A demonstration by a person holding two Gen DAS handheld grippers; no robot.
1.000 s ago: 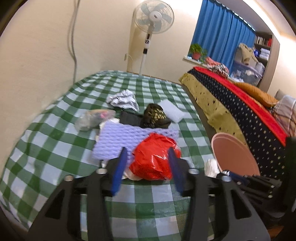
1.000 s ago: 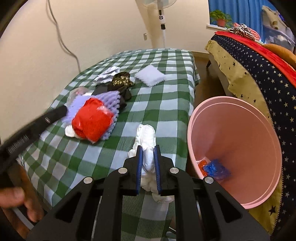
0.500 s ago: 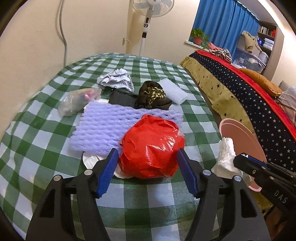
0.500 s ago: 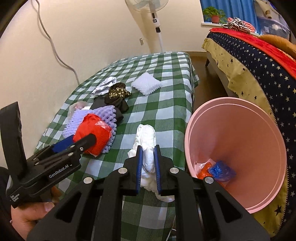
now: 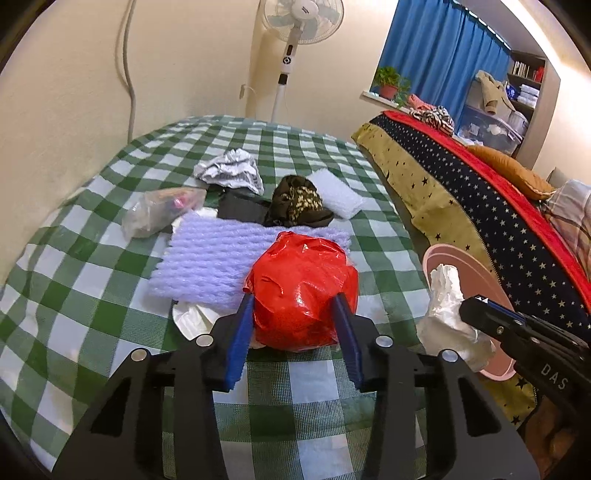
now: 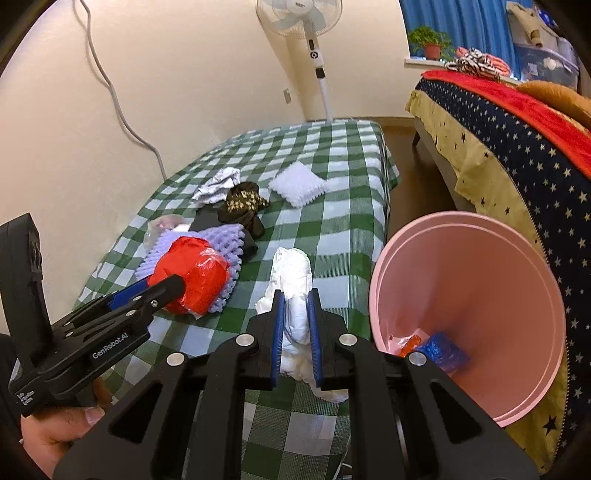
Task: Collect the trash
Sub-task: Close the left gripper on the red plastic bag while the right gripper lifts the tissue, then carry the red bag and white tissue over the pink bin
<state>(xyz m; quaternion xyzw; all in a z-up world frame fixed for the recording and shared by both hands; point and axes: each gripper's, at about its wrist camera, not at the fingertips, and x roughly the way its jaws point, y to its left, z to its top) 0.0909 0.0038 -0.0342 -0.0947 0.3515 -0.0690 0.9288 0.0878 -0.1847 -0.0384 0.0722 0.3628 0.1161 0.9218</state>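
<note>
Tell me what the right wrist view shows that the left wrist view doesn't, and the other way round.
Only the right wrist view shows the inside of the pink bin, with orange and blue scraps at its bottom, and the right tool shut on the white crumpled paper.

Only the left wrist view shows the left tool head-on, its fingers standing open on either side of the red plastic bag, and the bookshelf by the curtain.

Both show the purple foam sheet, the checked tablecloth and the standing fan.
</note>
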